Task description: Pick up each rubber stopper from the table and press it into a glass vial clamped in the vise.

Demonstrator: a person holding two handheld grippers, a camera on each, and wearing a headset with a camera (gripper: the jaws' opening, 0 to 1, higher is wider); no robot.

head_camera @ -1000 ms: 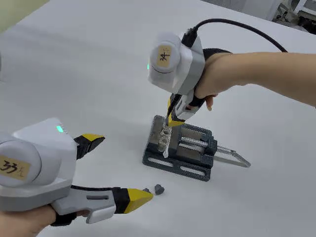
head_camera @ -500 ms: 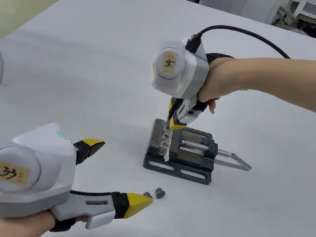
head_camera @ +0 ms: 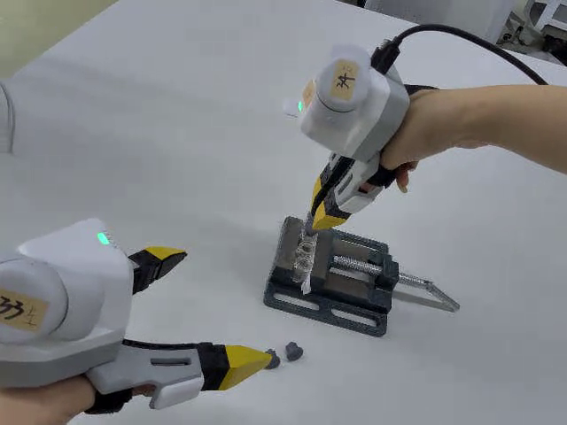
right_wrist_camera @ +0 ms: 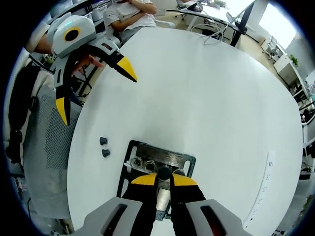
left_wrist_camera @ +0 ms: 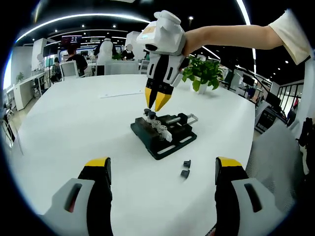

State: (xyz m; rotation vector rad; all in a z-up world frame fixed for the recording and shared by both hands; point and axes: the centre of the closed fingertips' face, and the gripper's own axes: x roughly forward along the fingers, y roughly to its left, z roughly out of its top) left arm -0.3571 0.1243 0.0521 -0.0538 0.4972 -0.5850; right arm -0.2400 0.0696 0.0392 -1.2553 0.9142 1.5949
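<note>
A black vise (head_camera: 330, 307) holds a row of glass vials (head_camera: 305, 256). My right gripper (head_camera: 319, 214) hangs just above the far end of the row, its jaws together. In the right gripper view a dark stopper (right_wrist_camera: 164, 173) sits on a vial just past the gripper's (right_wrist_camera: 164, 182) tips, beside two uncapped vials (right_wrist_camera: 142, 164). Two grey rubber stoppers (head_camera: 293, 351) lie on the table in front of the vise. My left gripper (head_camera: 205, 310) stands open near them, one tip almost touching the nearer one (head_camera: 273, 359). The left gripper view shows them (left_wrist_camera: 185, 168) between its tips (left_wrist_camera: 162, 164).
The white table (head_camera: 159, 115) stretches wide around the vise. The vise's screw handle (head_camera: 429, 289) sticks out to the right. A black cable (head_camera: 461, 44) runs from my right gripper. Desks, chairs and people stand beyond the table (left_wrist_camera: 74, 54).
My right gripper has risen a little off the vials, still over the far end of the row. The left gripper has stayed open by the two loose stoppers.
</note>
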